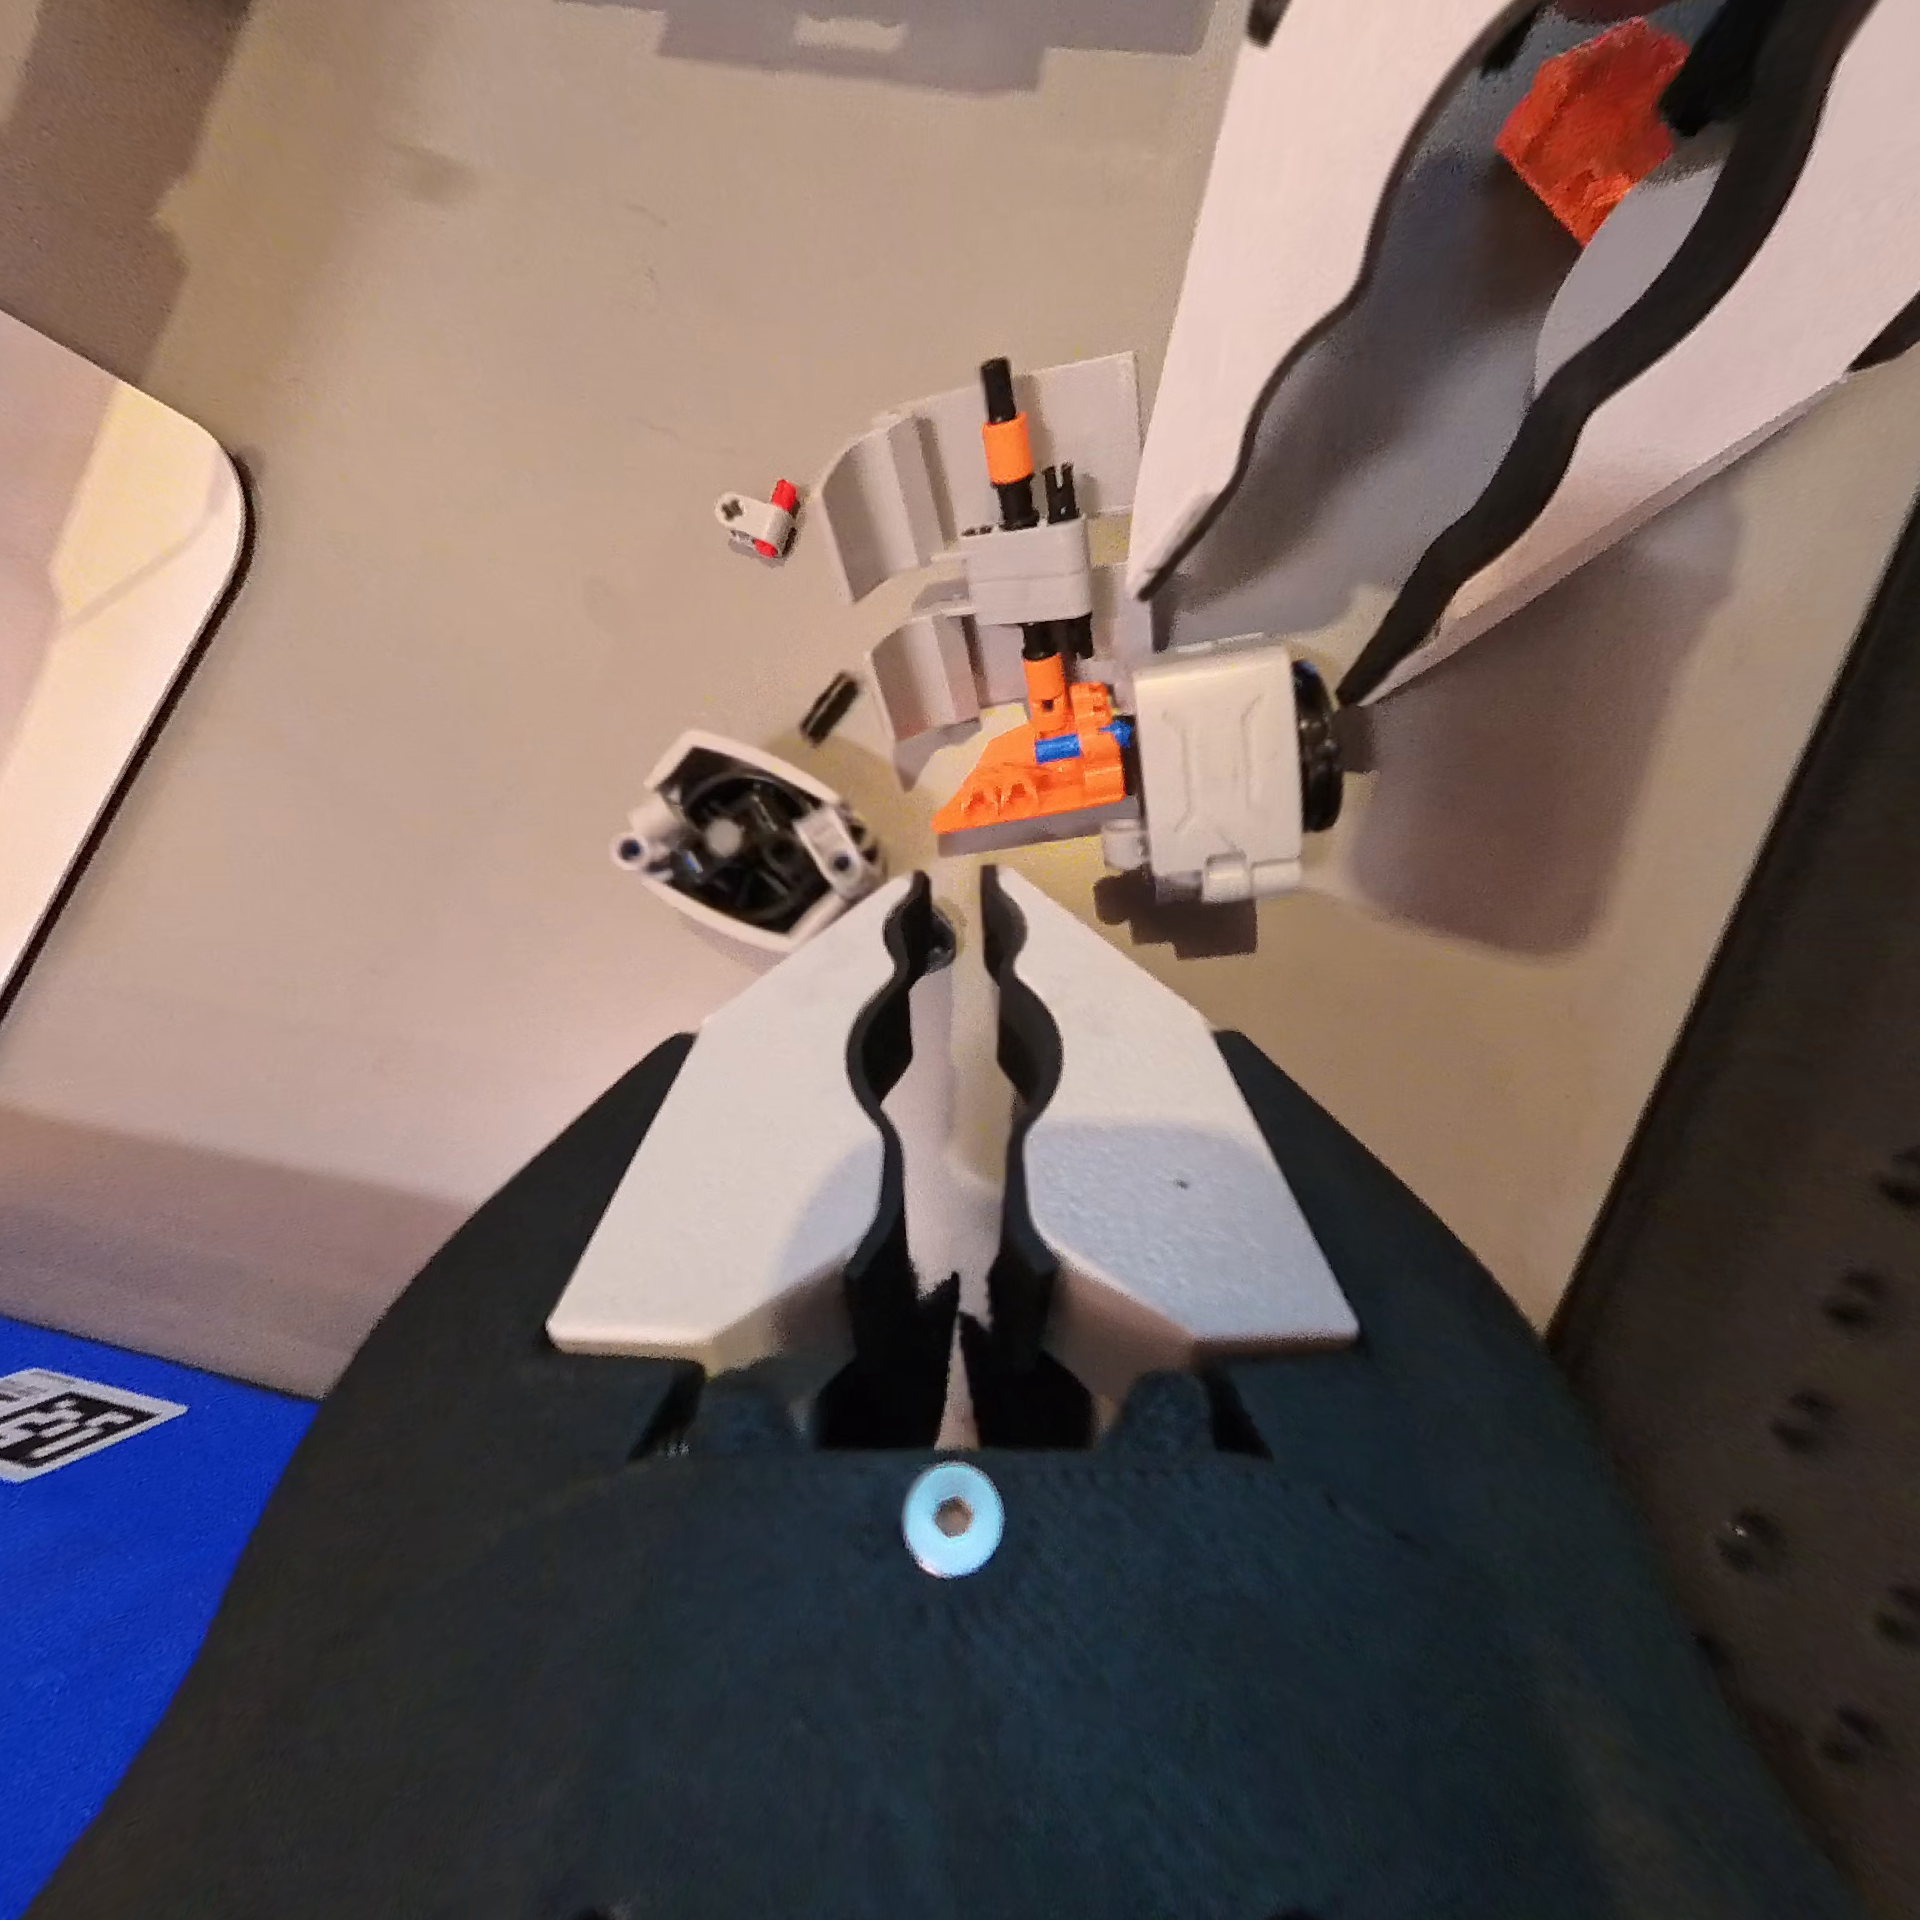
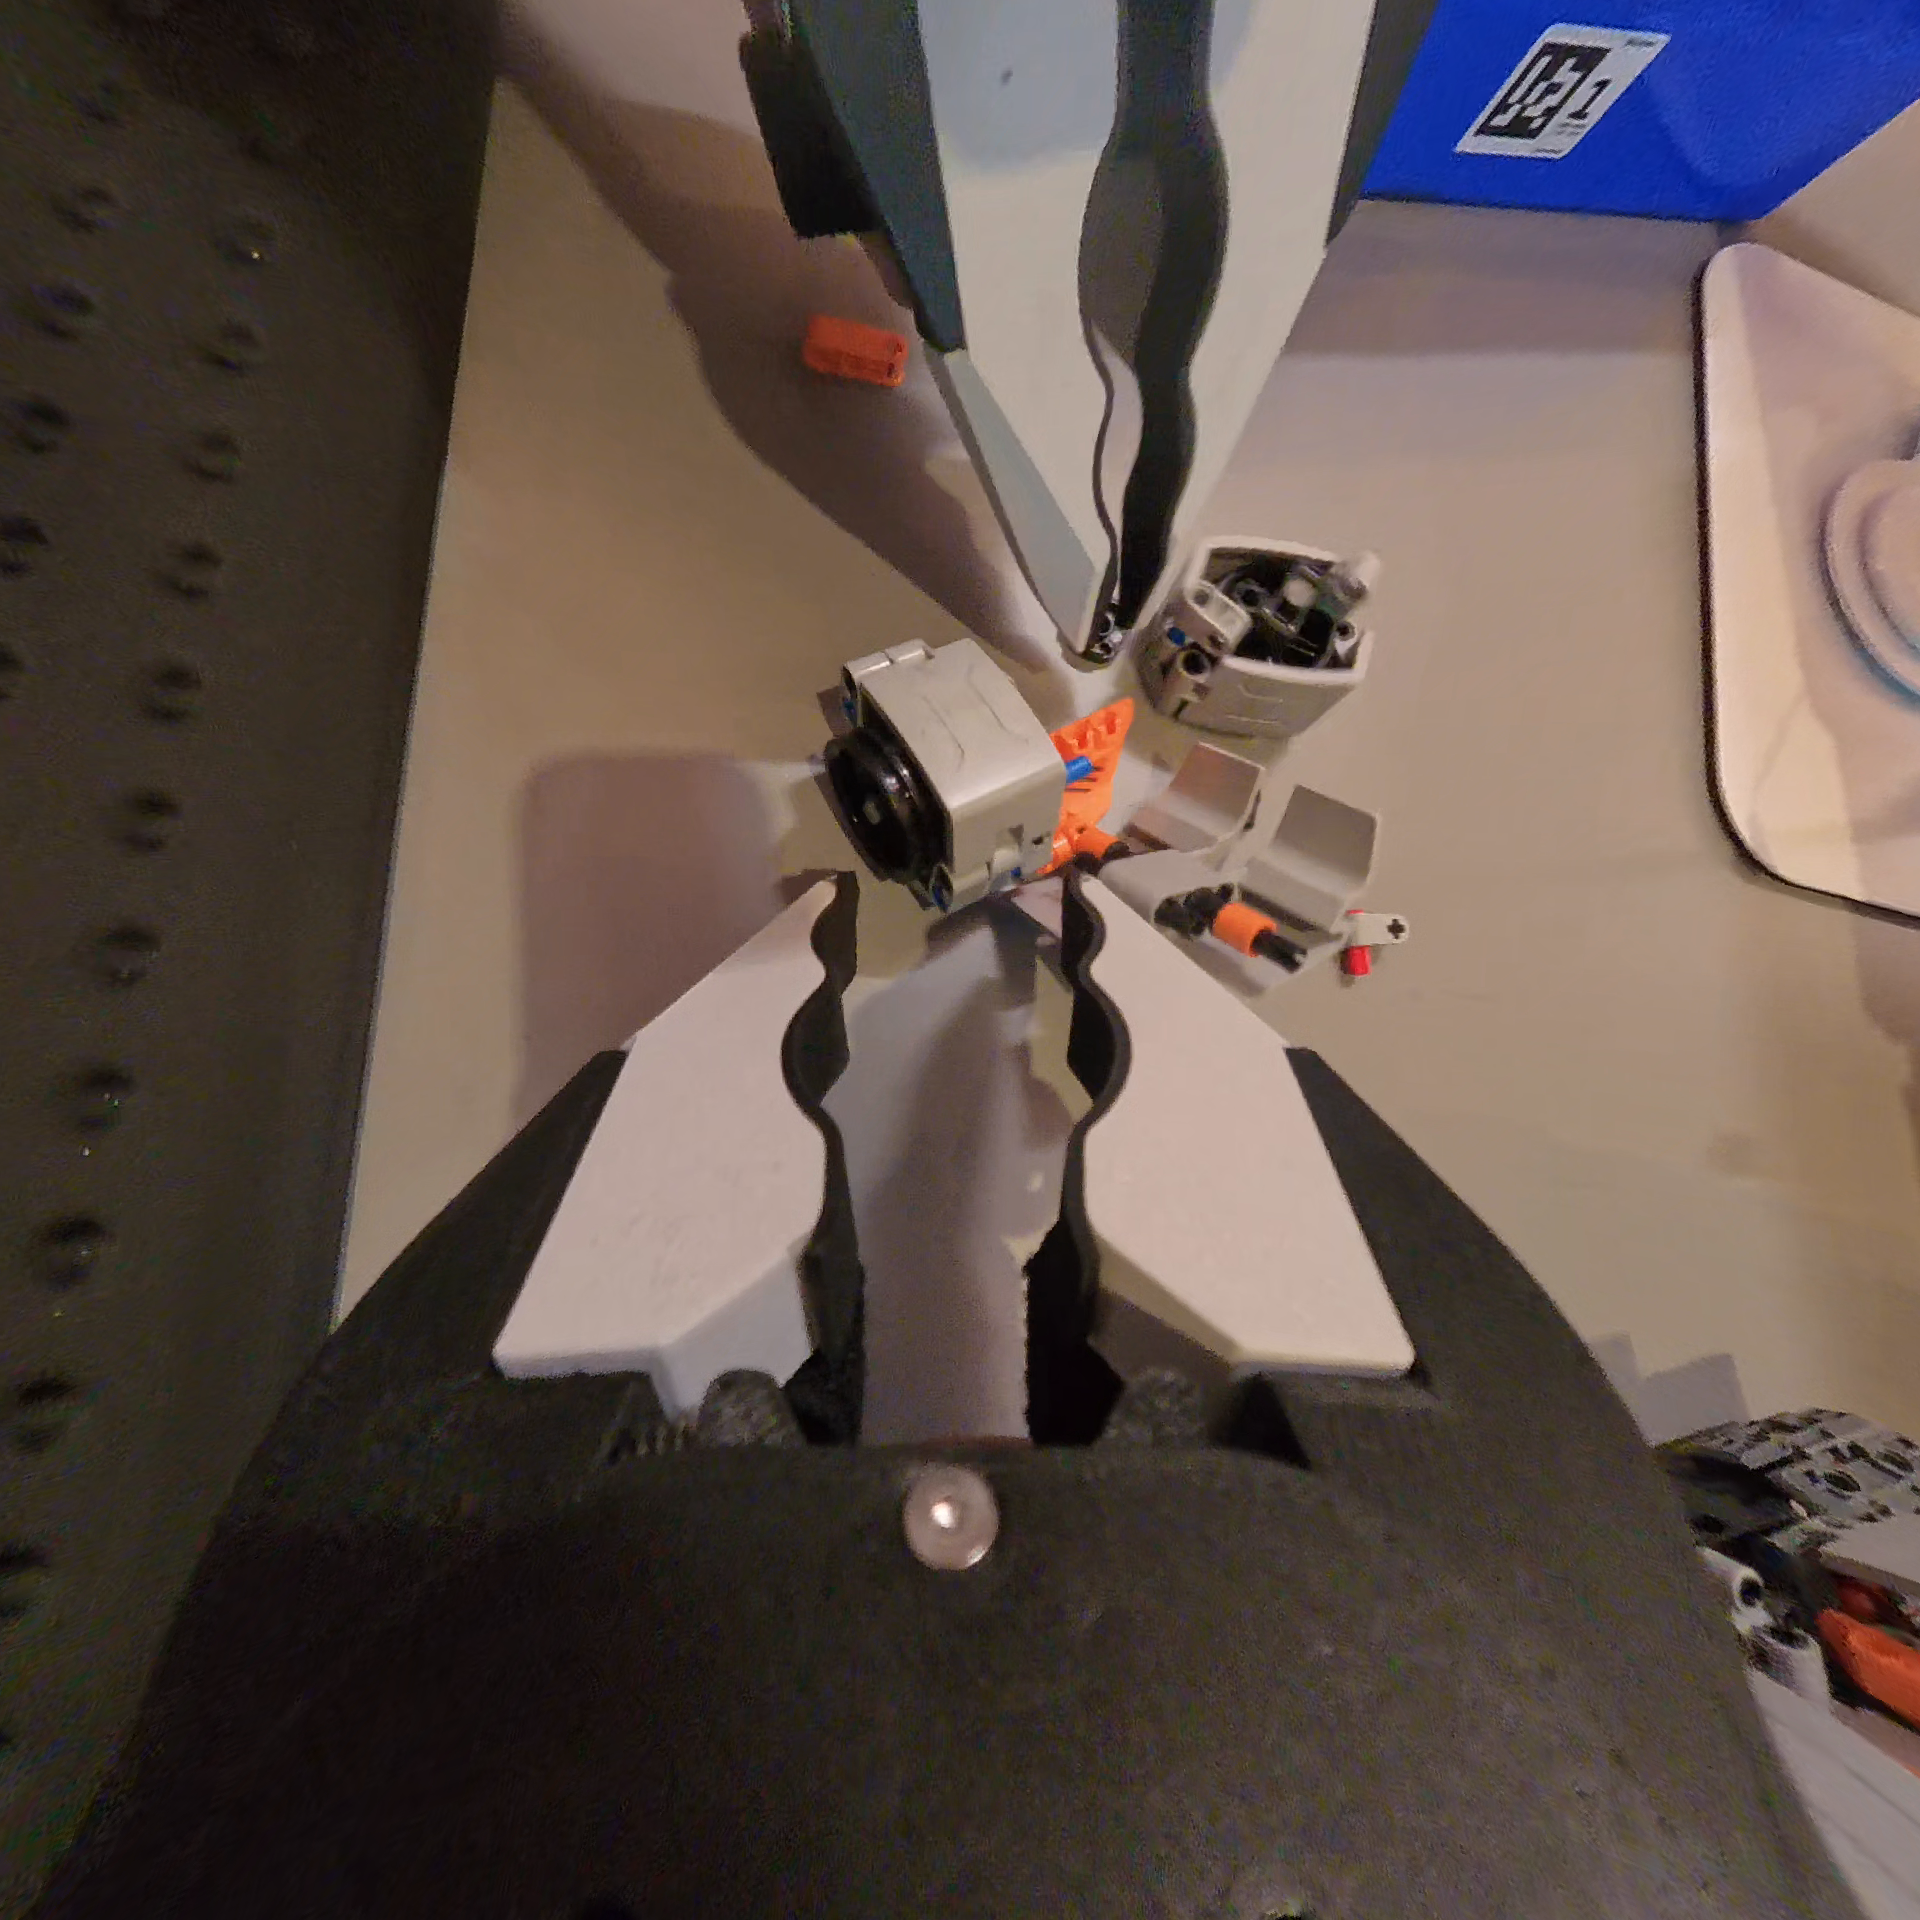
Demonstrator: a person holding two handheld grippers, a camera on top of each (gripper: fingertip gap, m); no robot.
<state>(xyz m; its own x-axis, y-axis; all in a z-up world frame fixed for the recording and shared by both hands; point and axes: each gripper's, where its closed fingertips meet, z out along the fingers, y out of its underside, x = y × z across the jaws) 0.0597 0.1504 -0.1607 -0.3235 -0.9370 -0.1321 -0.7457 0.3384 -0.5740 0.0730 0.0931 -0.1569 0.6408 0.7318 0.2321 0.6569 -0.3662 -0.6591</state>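
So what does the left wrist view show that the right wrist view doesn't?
Only the left wrist view shows a small loose black pin on the table and an orange block up inside the right hand-held gripper.

Only the right wrist view shows a loose orange brick beside the left hand-held gripper, and a pile of grey and orange parts at the lower right edge.

Both show the grey motor block with a black hub, the grey housing with black insides, the curved grey panels and the blue box.

Cut off at the right edge: grey-and-orange brick assembly, white rounded tray. Blurred: orange block. Cropped at the corner: blue box.
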